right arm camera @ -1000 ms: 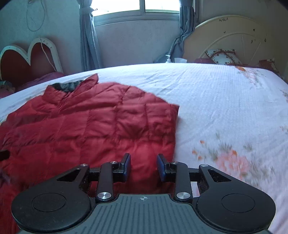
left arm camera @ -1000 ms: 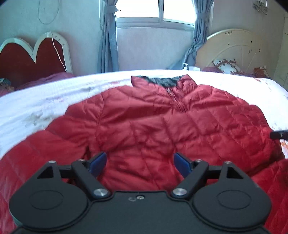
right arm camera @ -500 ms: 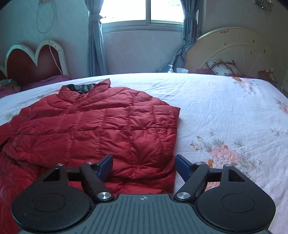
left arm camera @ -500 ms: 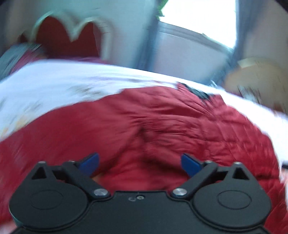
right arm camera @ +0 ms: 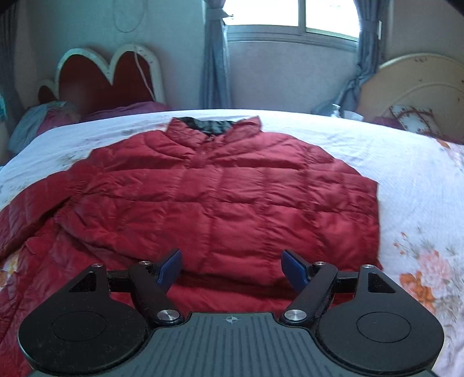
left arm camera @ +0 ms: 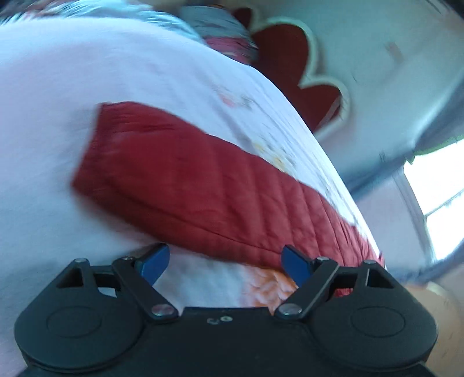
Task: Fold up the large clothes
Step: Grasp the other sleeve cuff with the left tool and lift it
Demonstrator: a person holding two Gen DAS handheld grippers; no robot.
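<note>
Left gripper (left arm camera: 224,261): jaws apart, just narrowed slightly, holding nothing, aimed at outstretched left sleeve (left arm camera: 185,185) | Red puffer jacket (right arm camera: 220,197): flat on floral bedsheet (right arm camera: 411,162), collar far, right side folded in | Handling: likely light, soft, slippery; pinch cuff or hem edge | Right gripper (right arm camera: 232,265): jaws just spread, empty, over near hem.

One red jacket (right arm camera: 220,203) — two headboards (right arm camera: 110,75), one window (right arm camera: 290,14).

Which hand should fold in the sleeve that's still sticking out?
Probably the left. The left gripper is open right by the outstretched sleeve. The right gripper faces the jacket body, whose side there is already folded.
</note>
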